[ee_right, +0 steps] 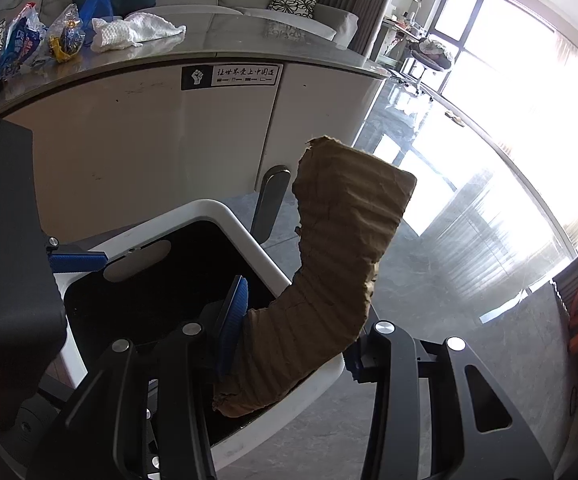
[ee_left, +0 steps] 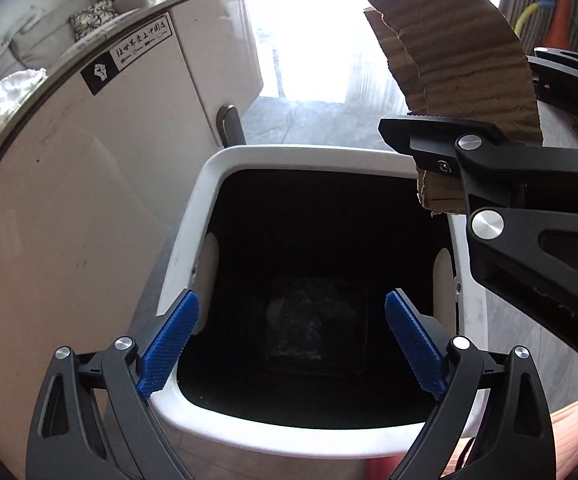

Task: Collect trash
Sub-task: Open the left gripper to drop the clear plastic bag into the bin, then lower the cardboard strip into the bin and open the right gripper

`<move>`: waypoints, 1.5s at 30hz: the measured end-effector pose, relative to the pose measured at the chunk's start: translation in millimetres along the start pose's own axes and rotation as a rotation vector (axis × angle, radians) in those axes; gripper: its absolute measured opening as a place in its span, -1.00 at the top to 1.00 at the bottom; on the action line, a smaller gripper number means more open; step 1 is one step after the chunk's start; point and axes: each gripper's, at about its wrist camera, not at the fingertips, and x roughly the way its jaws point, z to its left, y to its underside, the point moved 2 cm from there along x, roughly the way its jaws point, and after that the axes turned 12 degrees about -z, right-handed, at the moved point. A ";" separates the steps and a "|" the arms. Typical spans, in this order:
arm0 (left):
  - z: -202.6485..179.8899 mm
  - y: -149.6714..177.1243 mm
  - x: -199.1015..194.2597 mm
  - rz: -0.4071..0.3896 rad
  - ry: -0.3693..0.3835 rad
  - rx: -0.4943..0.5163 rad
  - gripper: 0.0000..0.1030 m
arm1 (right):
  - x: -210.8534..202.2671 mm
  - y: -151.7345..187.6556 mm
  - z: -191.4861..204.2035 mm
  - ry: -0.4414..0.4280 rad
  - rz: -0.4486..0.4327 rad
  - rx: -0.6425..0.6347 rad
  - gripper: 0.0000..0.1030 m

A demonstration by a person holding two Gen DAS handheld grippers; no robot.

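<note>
A white trash bin [ee_left: 209, 184] with a black inside stands on the floor against a cabinet. My left gripper [ee_left: 293, 344] hangs open right over the bin's mouth, with nothing between its blue pads [ee_left: 169, 344]. A dim crumpled thing [ee_left: 309, 320] lies at the bin's bottom. My right gripper [ee_right: 293, 340] is shut on a bent strip of brown corrugated cardboard [ee_right: 349, 240], which sticks up above the bin's rim [ee_right: 225, 210]. In the left wrist view the same cardboard [ee_left: 449, 40] rises at the upper right, over the bin's far right corner, clamped in the right gripper [ee_left: 469, 100].
A beige cabinet [ee_right: 129, 140] with a black sticker [ee_right: 231, 77] stands behind the bin. Its counter holds a white cloth [ee_right: 133, 32] and plastic bags [ee_right: 29, 40]. A grey metal upright [ee_right: 273, 200] is just beyond the bin. Glossy floor [ee_right: 449, 260] spreads to the right.
</note>
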 end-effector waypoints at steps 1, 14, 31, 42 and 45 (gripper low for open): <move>-0.5 -0.2 -0.4 0.000 -0.007 0.007 -0.83 | -0.3 -0.6 0.1 0.001 -0.003 0.002 0.15; 25.1 -8.4 -33.0 -0.078 -0.106 -0.001 -0.83 | -5.7 -0.4 11.9 -0.031 -0.014 -0.002 0.15; 58.0 4.0 -44.8 -0.077 -0.186 0.005 -0.83 | 22.3 19.0 54.6 -0.187 0.083 -0.076 0.13; 65.2 6.6 -46.5 -0.075 -0.191 -0.010 -0.83 | 54.7 47.2 75.1 -0.229 0.211 -0.157 0.10; 66.7 6.1 -46.4 -0.074 -0.187 -0.020 -0.83 | 58.0 53.5 78.7 -0.232 0.236 -0.174 0.10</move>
